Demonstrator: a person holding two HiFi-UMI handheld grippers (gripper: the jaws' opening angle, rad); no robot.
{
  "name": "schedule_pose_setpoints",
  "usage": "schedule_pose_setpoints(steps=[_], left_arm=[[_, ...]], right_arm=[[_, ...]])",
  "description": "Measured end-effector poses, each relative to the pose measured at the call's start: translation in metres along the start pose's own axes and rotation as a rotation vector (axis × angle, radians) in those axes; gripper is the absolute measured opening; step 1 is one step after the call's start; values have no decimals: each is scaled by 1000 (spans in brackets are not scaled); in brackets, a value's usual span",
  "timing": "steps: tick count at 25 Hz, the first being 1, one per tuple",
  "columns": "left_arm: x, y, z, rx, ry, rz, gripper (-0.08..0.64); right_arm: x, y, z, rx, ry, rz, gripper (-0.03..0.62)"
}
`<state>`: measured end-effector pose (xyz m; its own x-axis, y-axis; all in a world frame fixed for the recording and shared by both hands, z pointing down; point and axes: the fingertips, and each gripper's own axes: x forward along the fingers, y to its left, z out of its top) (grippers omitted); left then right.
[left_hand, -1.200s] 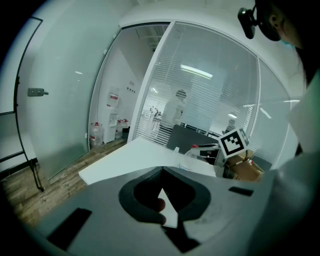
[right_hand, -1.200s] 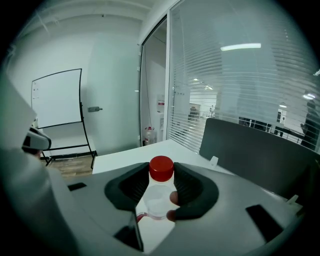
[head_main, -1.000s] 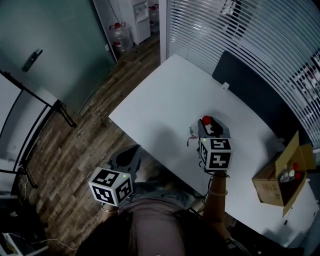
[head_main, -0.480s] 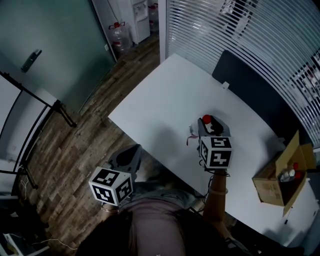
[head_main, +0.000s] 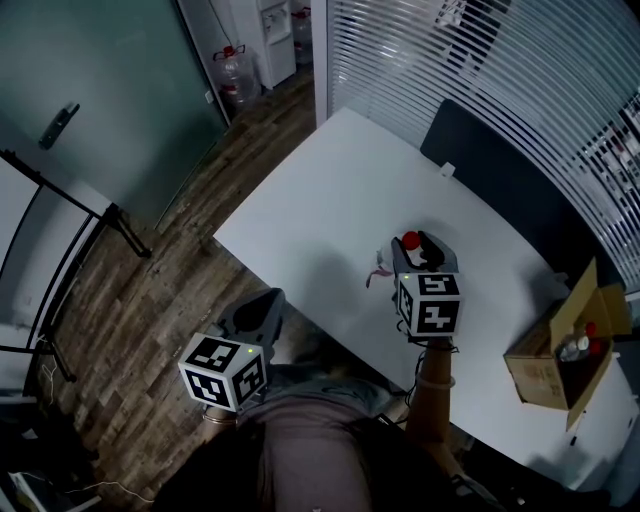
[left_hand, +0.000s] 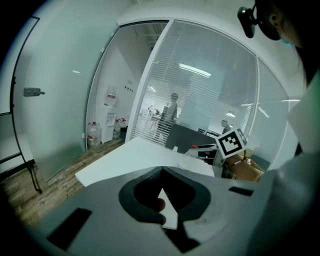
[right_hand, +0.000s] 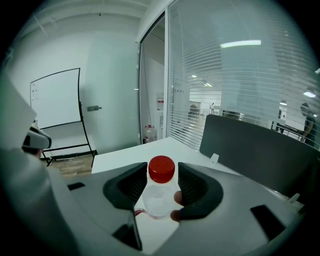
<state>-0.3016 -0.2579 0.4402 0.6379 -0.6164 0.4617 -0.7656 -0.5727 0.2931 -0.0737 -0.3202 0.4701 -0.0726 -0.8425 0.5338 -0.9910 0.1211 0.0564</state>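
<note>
A small clear bottle (right_hand: 159, 197) with a red cap stands upright on the white table (head_main: 330, 190), near its front edge. My right gripper (right_hand: 162, 172) has one jaw on each side of the bottle, pressed against it. From above, the red cap (head_main: 410, 240) shows just beyond the right gripper (head_main: 414, 252) and its marker cube. My left gripper (head_main: 262, 302) hangs off the table's front edge, over the wooden floor, apart from the bottle. In the left gripper view its jaws (left_hand: 161, 171) meet at the tips and hold nothing.
An open cardboard box (head_main: 565, 350) with several red-capped bottles sits on the table's right end. A dark partition (head_main: 500, 185) runs along the far edge, with glass and blinds behind it. Water jugs (head_main: 237, 70) and a whiteboard stand (head_main: 80, 230) are on the floor to the left.
The right gripper and bottle have shifted very slightly left on the table. A person behind the glass has walked on. The left gripper has hardly moved.
</note>
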Motion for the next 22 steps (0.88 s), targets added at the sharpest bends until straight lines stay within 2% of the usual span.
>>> schedule_pose_setpoints(steps=[22], left_arm=[[4, -3, 6, 8, -13, -19, 6]], right_arm=[[-2, 6, 4, -40, 4, 9, 204]])
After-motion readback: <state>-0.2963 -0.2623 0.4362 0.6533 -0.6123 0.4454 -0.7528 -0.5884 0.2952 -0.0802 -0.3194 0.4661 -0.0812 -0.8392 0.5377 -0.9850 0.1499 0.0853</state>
